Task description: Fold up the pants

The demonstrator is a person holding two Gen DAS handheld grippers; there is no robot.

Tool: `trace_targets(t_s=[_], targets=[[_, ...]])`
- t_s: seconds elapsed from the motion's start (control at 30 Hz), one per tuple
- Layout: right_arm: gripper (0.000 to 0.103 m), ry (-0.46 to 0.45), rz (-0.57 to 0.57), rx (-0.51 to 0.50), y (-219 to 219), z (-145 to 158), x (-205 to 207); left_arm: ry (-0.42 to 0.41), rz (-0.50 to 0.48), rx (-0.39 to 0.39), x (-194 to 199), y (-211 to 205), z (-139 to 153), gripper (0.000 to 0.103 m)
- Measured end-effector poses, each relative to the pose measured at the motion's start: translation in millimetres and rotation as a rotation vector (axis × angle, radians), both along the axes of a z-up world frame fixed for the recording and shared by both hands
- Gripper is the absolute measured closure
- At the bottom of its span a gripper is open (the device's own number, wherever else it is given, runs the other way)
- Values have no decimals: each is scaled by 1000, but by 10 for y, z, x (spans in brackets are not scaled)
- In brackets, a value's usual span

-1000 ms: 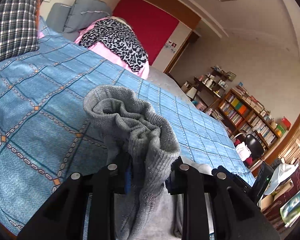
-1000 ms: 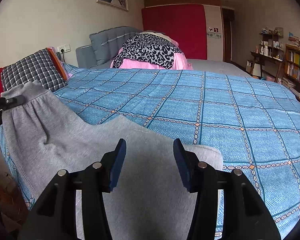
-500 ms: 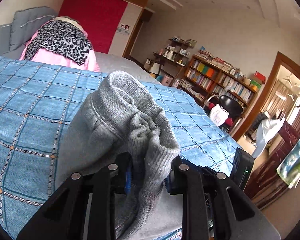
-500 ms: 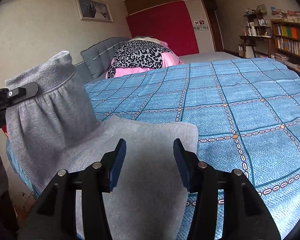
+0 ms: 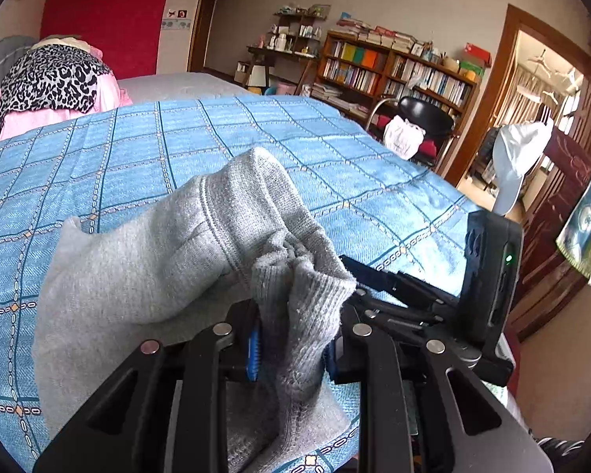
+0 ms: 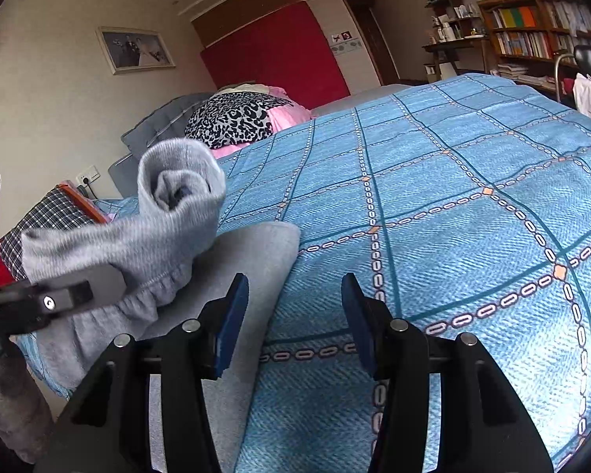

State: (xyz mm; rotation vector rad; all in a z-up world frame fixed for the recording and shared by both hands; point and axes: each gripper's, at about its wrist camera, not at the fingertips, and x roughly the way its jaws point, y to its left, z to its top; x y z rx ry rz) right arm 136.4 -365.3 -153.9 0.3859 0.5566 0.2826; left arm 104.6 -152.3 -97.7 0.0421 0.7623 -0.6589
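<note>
Grey sweatpants [image 5: 138,276] lie on the blue checked bedspread [image 5: 177,149] near its front edge. My left gripper [image 5: 293,339] is shut on the bunched ribbed waistband, holding it up above the flat part of the pants. In the right wrist view the lifted waistband [image 6: 177,197] curls over at the left, with the left gripper [image 6: 39,303] under it. My right gripper [image 6: 291,315] stands open above the bedspread with nothing between its blue pads [image 6: 232,315]. The flat pants' rounded edge [image 6: 256,248] lies just ahead of its left finger.
A pink and leopard-print pile [image 6: 232,118] sits at the head of the bed beside a grey headboard [image 6: 157,130]. A checked pillow [image 6: 47,216] lies far left. Bookshelves [image 5: 394,67] and a black chair [image 5: 421,118] stand past the bed's right side.
My left gripper swung the held waistband rightward across the bed, over the lower pants. The right gripper shifted right and rolled; the flat pants now lie left of its jaws.
</note>
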Motion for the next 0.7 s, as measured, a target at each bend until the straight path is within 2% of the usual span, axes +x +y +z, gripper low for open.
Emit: trace_targets(t_s=[0.1, 0.17, 0.2, 0.23, 0.3, 0.5, 0.7], targets=[[52, 15, -17, 13, -65, -57, -33, 48, -14, 36, 21, -60, -216, 76], [52, 21, -22, 18, -71, -81, -40, 76, -41, 40, -2, -63, -321, 67], [52, 24, -23, 22, -72, -91, -43, 86, -53, 45, -21, -71, -355, 65], [52, 26, -21, 29, -75, -96, -50, 82, -60, 54, -57, -59, -383, 64], [53, 30, -15, 46, -77, -106, -52, 78, -89, 58, -143, -29, -420, 54], [52, 27, -11, 98, -91, -64, -88, 103, -139, -16, -305, 268, -346, 54], [52, -34, 48, 156, 22, 172, -246, 44, -36, -51, -306, 783, -193, 54]])
